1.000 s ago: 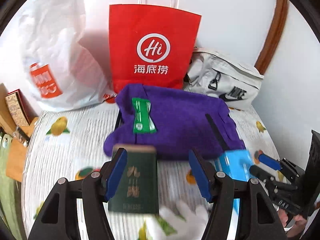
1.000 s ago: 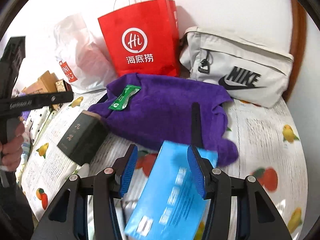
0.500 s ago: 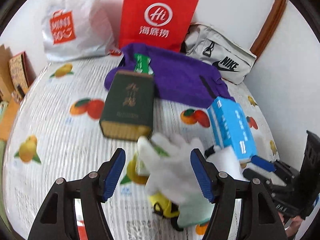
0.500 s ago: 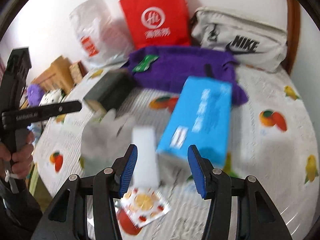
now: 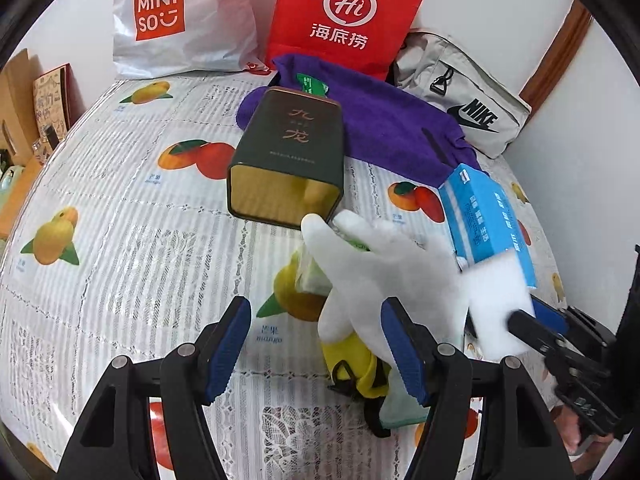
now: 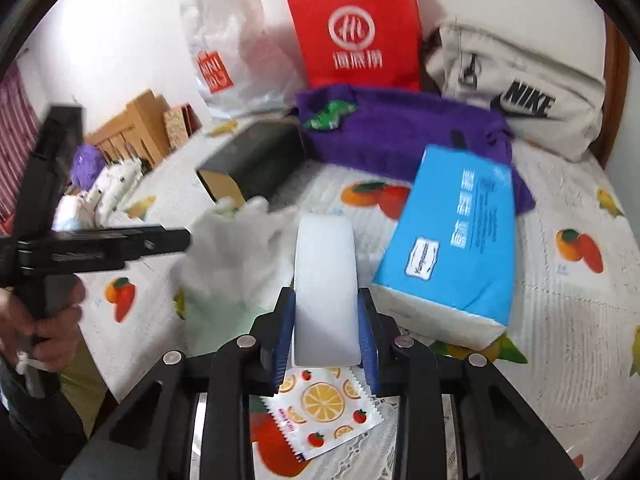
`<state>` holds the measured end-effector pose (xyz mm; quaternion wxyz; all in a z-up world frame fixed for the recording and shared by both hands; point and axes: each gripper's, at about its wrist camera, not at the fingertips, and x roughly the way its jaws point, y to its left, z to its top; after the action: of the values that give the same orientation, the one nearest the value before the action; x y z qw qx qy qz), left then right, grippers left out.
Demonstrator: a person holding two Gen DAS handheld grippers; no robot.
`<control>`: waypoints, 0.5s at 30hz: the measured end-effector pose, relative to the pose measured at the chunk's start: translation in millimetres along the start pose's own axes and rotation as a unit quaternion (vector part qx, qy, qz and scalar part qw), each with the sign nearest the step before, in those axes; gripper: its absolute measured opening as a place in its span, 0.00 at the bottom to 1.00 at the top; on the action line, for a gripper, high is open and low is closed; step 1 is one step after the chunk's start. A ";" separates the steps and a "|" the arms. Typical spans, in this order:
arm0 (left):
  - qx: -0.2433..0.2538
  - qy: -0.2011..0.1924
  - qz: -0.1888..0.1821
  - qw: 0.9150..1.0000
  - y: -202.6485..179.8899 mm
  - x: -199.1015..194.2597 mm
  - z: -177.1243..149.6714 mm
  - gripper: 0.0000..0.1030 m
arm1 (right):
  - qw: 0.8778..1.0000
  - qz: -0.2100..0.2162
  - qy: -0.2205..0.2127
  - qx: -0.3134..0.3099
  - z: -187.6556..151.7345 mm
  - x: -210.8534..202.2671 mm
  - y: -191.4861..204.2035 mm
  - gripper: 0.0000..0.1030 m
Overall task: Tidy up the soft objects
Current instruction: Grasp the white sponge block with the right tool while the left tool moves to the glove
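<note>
- The white sponge block (image 6: 326,288) is clamped between the blue pads of the right gripper (image 6: 326,334), low in the centre of the right wrist view; the jaws have just been closing and now press on both of its sides, presumably so that this soft piece can be lifted out of the clutter.
- The left gripper (image 5: 316,350) is held with its jaws moderately wide and nothing gripped; the white glove (image 5: 384,268) lies just beyond and partly between the pads, apparently lined up as the next soft thing.
- The fruit-print packet (image 6: 324,404), under the right jaws at the bottom centre, is shown only in the right wrist view.
- The yellow item (image 5: 354,360) under the glove is seen only in the left wrist view.
- The blue tissue pack (image 6: 452,240) lies right of centre, beside the sponge.
</note>
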<state>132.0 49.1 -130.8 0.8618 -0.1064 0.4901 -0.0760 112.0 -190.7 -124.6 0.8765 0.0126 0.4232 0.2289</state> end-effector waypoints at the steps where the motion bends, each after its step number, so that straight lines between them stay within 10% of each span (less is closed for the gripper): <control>1: 0.002 -0.001 -0.007 1.000 -1.3 -0.6 -1.8 0.64 | 1.000 0.003 -0.002 0.002 -1.3 -5.9 -0.9 0.29; 9: 0.042 0.013 -0.050 0.998 -37.7 10.2 -7.0 0.74 | 0.999 -0.036 -0.008 0.012 -24.7 -41.9 -19.1 0.30; 15: 0.089 0.019 -0.002 0.996 -70.8 32.1 -11.1 0.85 | 0.997 -0.055 0.009 0.049 -47.3 -41.9 -44.9 0.30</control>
<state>136.9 -28.1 -144.7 0.8582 -0.0290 0.4974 -0.1233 71.7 -256.3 -133.8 0.8823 0.0301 0.4419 0.1590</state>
